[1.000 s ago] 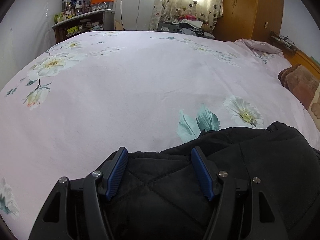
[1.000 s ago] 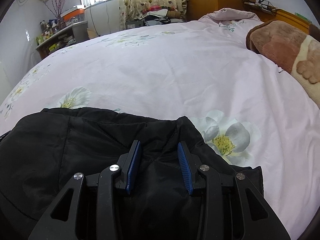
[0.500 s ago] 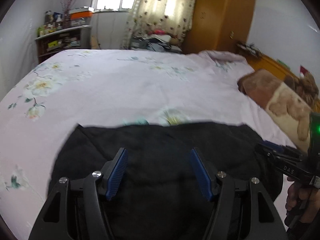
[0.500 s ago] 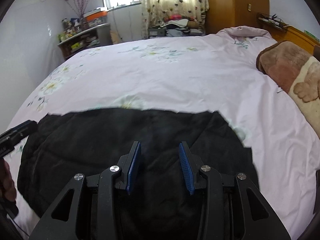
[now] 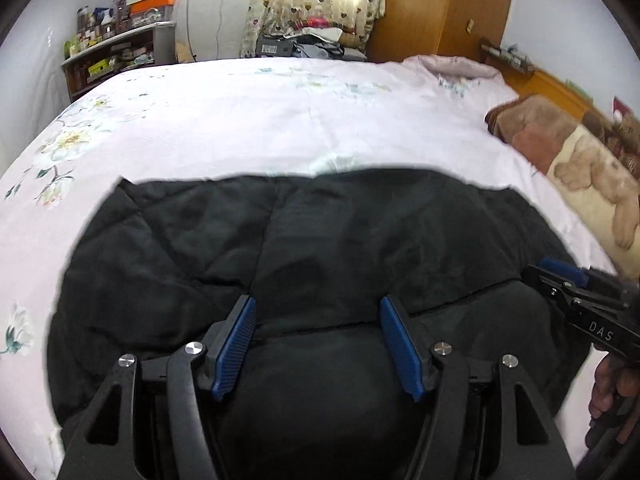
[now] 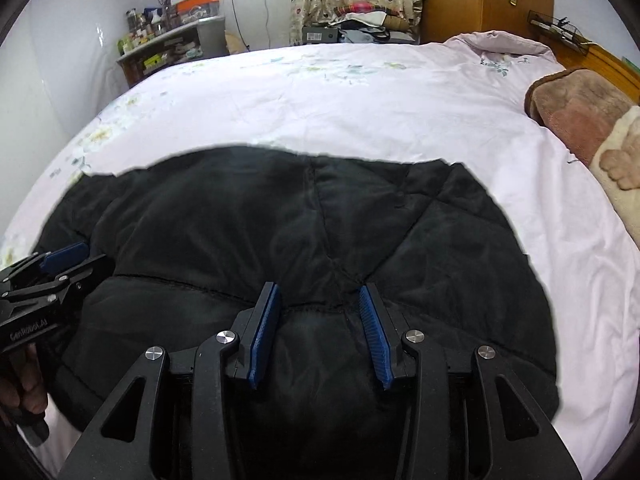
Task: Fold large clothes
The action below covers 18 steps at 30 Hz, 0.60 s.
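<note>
A black quilted jacket (image 5: 320, 248) lies folded on the pink floral bed sheet (image 5: 260, 128), at the bed's near edge; it also shows in the right wrist view (image 6: 304, 224). My left gripper (image 5: 318, 308) hovers above the jacket's near part, jaws wide apart and empty. My right gripper (image 6: 318, 300) hovers above the jacket too, jaws apart and empty. The right gripper also shows at the right edge of the left wrist view (image 5: 568, 276), and the left gripper at the left edge of the right wrist view (image 6: 60, 260).
A brown and cream plush blanket (image 5: 560, 148) lies on the bed's right side. A wooden wardrobe (image 5: 440, 8), a curtained window with piled clothes (image 5: 316, 40) and a cluttered shelf (image 5: 116, 52) stand beyond the bed. The sheet (image 6: 340, 100) stretches far behind the jacket.
Both grippers have pulled back and risen from the jacket's far edge. The jacket now lies whole in view, and each gripper shows in the other's view.
</note>
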Each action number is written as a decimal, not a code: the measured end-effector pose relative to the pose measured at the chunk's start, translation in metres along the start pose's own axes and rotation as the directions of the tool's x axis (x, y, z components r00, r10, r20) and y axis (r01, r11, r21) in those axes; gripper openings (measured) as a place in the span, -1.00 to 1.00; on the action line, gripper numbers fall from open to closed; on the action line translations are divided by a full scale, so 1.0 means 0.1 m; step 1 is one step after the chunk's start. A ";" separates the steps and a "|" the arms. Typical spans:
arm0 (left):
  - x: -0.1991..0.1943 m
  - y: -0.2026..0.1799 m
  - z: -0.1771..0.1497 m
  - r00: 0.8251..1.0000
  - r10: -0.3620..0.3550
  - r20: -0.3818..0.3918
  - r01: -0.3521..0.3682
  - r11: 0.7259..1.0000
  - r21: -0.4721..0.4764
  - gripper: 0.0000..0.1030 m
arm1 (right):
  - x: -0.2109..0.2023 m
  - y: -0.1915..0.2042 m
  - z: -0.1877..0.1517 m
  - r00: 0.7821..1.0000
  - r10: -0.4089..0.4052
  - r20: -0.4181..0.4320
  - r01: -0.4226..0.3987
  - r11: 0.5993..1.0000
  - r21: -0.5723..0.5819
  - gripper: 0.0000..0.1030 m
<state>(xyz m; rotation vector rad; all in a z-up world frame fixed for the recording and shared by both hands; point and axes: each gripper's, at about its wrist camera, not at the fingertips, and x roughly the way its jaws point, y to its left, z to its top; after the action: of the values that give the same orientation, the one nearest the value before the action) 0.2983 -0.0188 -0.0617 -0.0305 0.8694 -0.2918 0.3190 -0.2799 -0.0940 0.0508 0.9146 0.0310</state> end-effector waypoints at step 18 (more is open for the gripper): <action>-0.43 0.86 -0.46 0.983 0.183 -0.008 -0.183 0.977 -0.106 0.24 | -0.22 -0.74 -0.39 0.994 -0.107 -0.034 0.110 0.986 0.125 -0.18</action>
<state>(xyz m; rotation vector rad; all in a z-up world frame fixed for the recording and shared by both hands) 0.2579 0.0798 -0.0715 -0.0490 0.8788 -0.0732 0.2751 -0.3533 -0.1039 0.1190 0.9442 -0.1282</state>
